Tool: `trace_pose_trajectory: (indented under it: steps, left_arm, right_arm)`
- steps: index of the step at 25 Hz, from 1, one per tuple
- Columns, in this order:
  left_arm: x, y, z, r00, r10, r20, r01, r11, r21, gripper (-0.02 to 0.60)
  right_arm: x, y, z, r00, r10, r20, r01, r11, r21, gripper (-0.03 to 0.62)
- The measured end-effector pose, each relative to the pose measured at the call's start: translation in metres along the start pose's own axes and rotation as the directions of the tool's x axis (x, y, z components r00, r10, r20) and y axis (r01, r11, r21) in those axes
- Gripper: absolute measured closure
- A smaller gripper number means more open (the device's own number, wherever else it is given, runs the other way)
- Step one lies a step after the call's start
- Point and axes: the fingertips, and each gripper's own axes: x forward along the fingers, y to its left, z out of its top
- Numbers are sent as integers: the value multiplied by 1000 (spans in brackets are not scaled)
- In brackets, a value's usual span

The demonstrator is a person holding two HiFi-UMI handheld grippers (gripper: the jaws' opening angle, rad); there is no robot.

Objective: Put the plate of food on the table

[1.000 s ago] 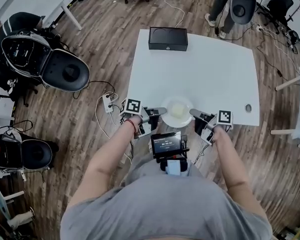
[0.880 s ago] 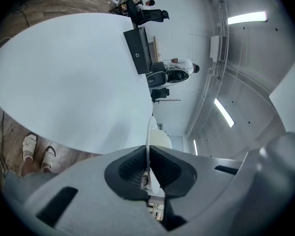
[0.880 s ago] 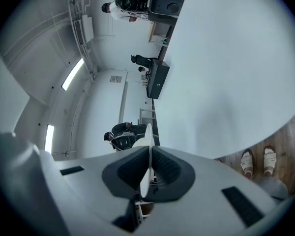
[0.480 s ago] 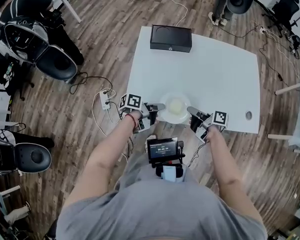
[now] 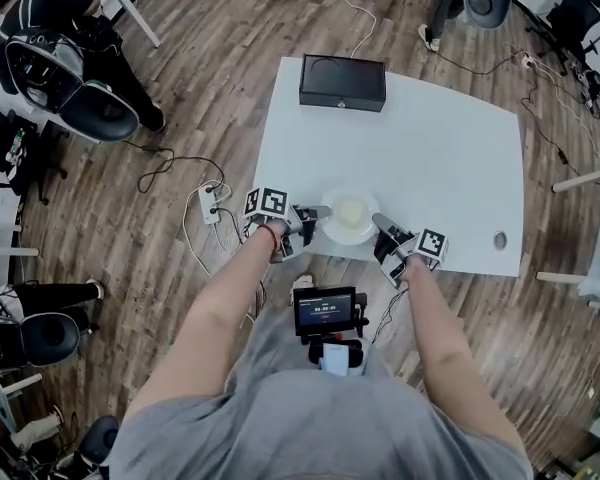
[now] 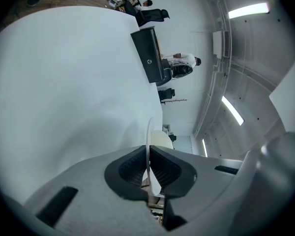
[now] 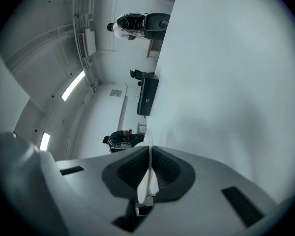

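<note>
Plate (image 5: 352,233) is at the counter's (image 5: 430,148) near edge, rim clenched between left gripper (image 5: 321,211) and right gripper (image 5: 379,219); its pale food (image 5: 351,211) is too small to identify.

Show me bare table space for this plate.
Bare: the table middle and right, between the black box and the round fitting near the right corner. Crowded: the near edge, where left claw and right claw grip the plate.

Pale food (image 5: 351,211), kind indiscernible
</note>
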Motion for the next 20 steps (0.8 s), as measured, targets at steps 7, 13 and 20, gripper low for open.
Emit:
trace_pose_trajectory:
  steps: [7, 13, 20]
  left_arm:
    - [19, 14, 18, 998, 58, -33, -57, 998, 34, 551]
    - [29, 29, 26, 995, 100, -28, -99, 995, 32, 551]
    - [32, 34, 26, 995, 99, -15, -99, 995, 30, 551]
  right_arm:
    - [12, -22, 14, 996, -94, -11, 93, 995, -27, 554]
    - [18, -32, 21, 993, -115, -6, 115, 993, -41, 554]
    - [19, -34, 24, 993, -121, 1, 121, 991, -52, 554]
